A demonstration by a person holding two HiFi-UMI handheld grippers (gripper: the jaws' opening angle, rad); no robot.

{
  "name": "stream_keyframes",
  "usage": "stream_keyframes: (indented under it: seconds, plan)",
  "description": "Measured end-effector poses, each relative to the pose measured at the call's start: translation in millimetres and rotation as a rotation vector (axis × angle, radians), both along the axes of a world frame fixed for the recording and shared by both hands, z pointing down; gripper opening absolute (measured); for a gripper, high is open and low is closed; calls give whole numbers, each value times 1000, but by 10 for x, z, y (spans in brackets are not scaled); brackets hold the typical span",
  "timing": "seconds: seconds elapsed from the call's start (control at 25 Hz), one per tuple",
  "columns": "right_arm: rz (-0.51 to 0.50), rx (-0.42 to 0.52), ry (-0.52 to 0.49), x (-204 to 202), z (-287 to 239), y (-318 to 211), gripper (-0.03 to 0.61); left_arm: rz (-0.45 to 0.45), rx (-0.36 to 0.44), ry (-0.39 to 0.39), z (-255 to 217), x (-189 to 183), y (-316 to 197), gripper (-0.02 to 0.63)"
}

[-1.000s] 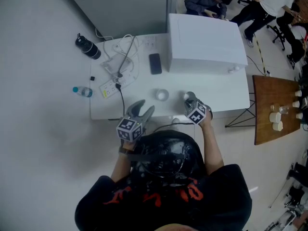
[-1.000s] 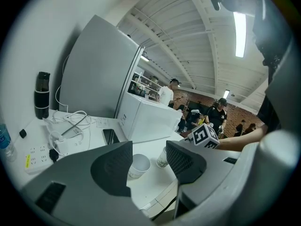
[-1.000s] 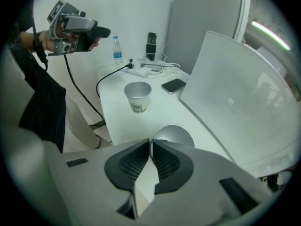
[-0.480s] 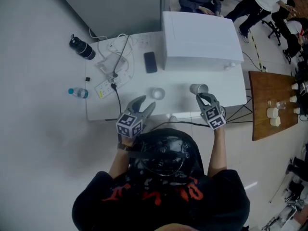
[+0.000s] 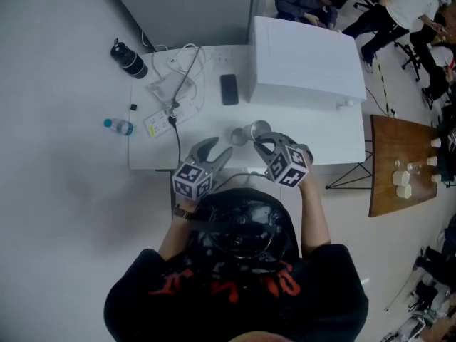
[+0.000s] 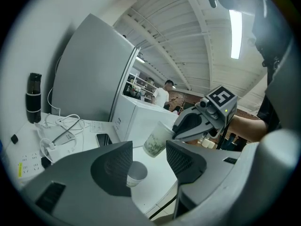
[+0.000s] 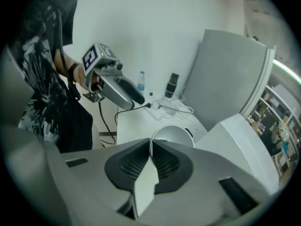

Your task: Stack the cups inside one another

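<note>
A white paper cup stands upright on the white table; it shows between my left jaws in the left gripper view. My right gripper is shut on the rim of a second cup, which hangs tilted in the air just right of the standing one. The held cup shows speckled and translucent, and in the right gripper view its wall is pinched between the pads. My left gripper is open and empty at the table's near edge, pointing at the standing cup.
A large white box fills the table's far right. A black phone, a power strip, cables and a black bottle lie at the far left. A wooden side table with small cups stands to the right.
My right gripper has lifted its cup off the table and carried it left, close to the standing cup. The left gripper has stayed in place.
</note>
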State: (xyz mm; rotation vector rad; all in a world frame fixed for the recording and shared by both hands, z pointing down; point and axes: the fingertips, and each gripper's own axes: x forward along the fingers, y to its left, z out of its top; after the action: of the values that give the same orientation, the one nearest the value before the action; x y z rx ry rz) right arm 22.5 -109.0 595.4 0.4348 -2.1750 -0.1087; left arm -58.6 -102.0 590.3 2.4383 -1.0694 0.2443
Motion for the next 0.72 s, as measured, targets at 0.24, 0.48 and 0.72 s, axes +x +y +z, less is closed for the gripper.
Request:
stream_keyframes:
  seconds: [0.24, 0.48, 0.72]
  plan:
    - [-10, -33, 138, -268, 604, -77, 28, -68, -3, -2, 6, -170, 97, 229]
    - [-26, -80, 174, -355, 1042, 37, 29, -104, -26, 7, 50, -257, 249, 229]
    - [34, -122, 139, -378, 1186, 33, 35, -118, -31, 10, 57, -308, 307, 229]
